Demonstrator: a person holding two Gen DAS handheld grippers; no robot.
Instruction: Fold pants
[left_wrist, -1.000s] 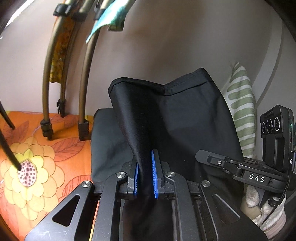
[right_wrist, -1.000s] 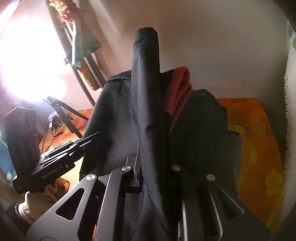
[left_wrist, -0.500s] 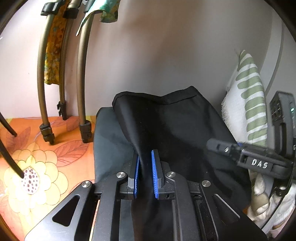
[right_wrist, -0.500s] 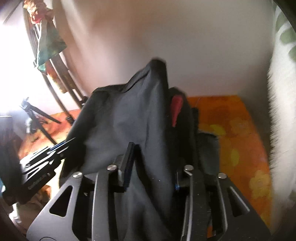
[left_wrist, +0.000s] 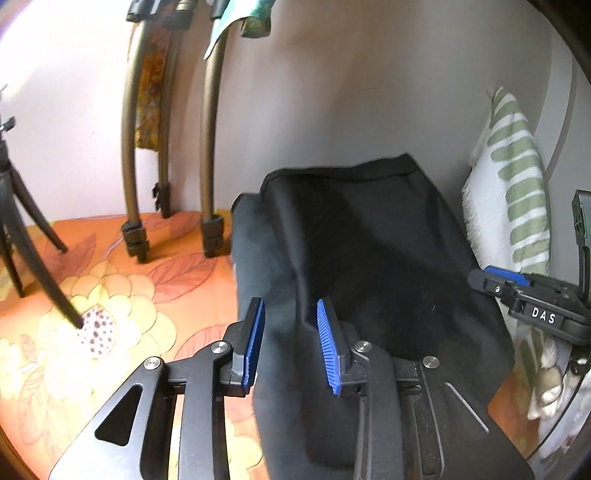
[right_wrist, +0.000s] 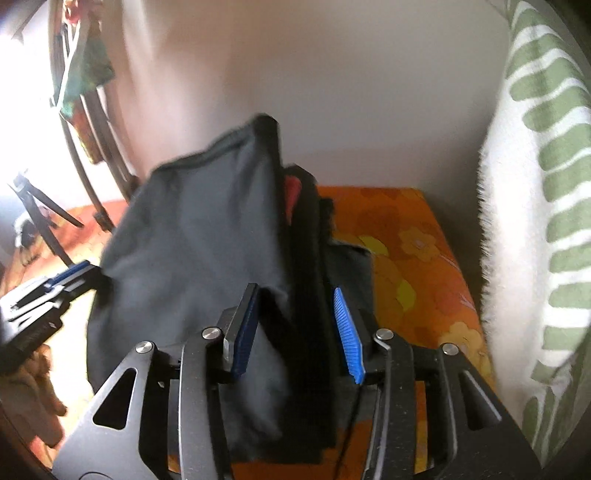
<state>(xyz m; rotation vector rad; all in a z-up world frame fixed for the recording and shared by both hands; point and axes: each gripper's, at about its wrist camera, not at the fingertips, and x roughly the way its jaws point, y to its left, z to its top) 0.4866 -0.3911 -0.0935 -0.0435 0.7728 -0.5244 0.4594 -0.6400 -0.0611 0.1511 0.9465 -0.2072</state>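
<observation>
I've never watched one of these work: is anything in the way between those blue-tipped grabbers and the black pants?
Nothing visible. Both are open with the pants right between their fingers: the left hand-held gripper straddles a raised fold, and the right hand-held gripper straddles the bunched edge. The striped pillow stands off to the right.

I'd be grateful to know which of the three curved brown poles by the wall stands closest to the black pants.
The rightmost pole, whose foot sits just left of the pants; the other two stand further left, one set back against the wall.

Black pants (left_wrist: 369, 258) lie on orange floral bedspread (left_wrist: 110, 295).
</observation>
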